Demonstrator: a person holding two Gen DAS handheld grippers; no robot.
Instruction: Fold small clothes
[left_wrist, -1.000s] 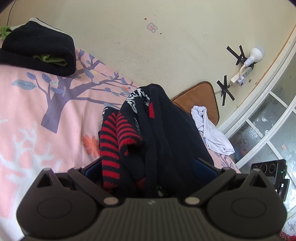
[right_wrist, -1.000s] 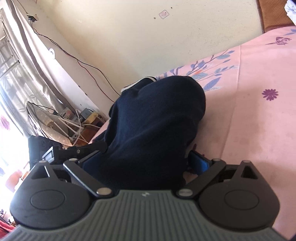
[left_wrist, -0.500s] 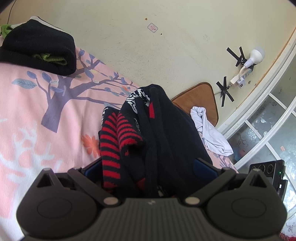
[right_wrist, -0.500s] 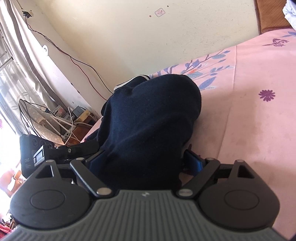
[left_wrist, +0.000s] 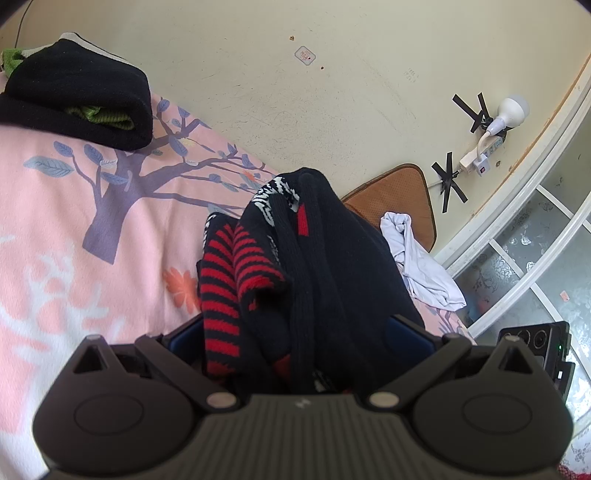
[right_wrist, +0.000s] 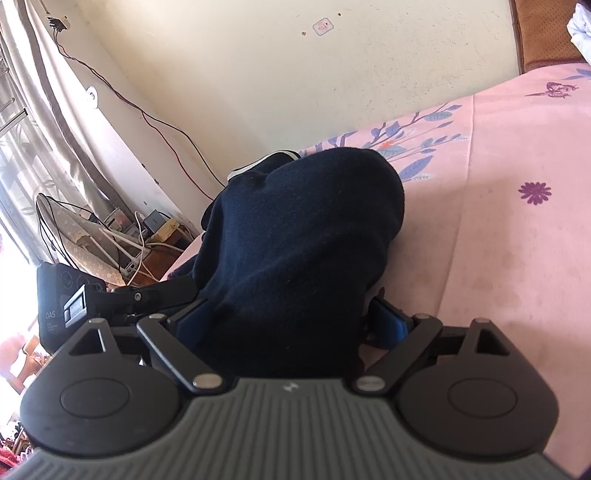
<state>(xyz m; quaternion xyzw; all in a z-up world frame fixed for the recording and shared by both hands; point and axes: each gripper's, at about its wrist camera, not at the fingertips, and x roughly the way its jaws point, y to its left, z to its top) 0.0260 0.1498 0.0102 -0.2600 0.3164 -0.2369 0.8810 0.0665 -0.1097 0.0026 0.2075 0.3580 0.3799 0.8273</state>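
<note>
Two handheld claws each grip part of a dark knitted sweater over a bed. In the left wrist view, the left claw (left_wrist: 299, 343) is closed on a thick bunch of the black knitted sweater (left_wrist: 325, 266), its blue-padded fingers (left_wrist: 410, 332) pressed in from both sides. The knit is ribbed and heavy, with a red-and-black striped cuff (left_wrist: 229, 280) hanging to the left and a patch of white patterning near the top fold. The fabric rises in a soft hump above the pink bedsheet (left_wrist: 74, 229), which is printed with a purple tree and blue-grey leaves. At the far left of the bed lies a rolled black garment (left_wrist: 77, 99) with green knit showing inside. A crumpled white cloth (left_wrist: 417, 266) lies on the bed beside a brown perforated mat (left_wrist: 399, 195). A white bulb (left_wrist: 511, 109) is taped to the cream wall. In the right wrist view, the right claw (right_wrist: 291, 325) is likewise clamped on the same sweater (right_wrist: 303, 236), here a smooth, dark, rounded mound draped over its fingers and resting against the sheet.
</note>
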